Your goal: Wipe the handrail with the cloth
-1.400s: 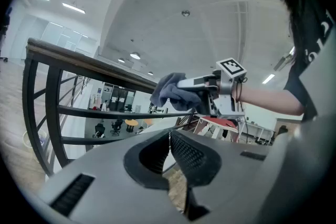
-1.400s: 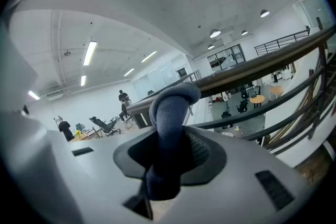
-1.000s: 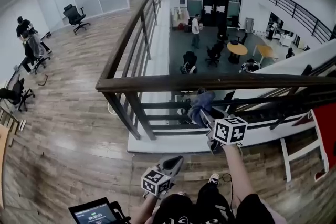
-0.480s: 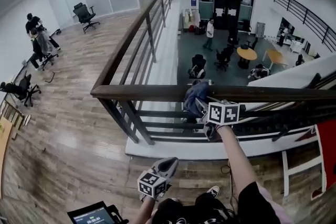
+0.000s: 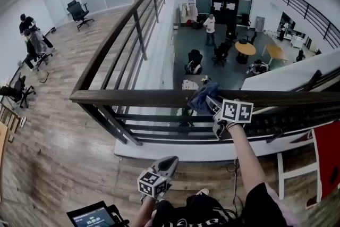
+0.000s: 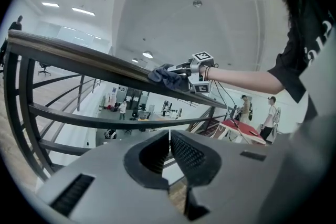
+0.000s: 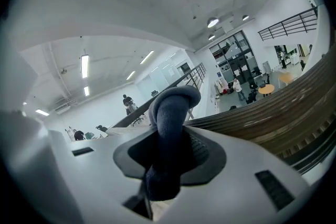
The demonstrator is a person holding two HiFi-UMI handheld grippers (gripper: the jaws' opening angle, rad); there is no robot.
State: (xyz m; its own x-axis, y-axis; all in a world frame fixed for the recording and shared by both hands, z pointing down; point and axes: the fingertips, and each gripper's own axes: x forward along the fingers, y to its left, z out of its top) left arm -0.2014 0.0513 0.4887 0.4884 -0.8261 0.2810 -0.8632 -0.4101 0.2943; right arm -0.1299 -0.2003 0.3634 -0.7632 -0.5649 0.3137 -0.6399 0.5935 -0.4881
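Dark blue cloth (image 5: 203, 97) lies bunched on the wooden handrail (image 5: 133, 97), pinched in the right gripper (image 5: 213, 105). I'd press it flatter and sweep along the top in long strokes. The left gripper (image 5: 171, 162) hangs low, pressed together, empty.

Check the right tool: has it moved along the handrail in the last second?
Yes. The right tool, shut on the cloth, has come up onto the handrail and moved rightward, farther from its left corner.
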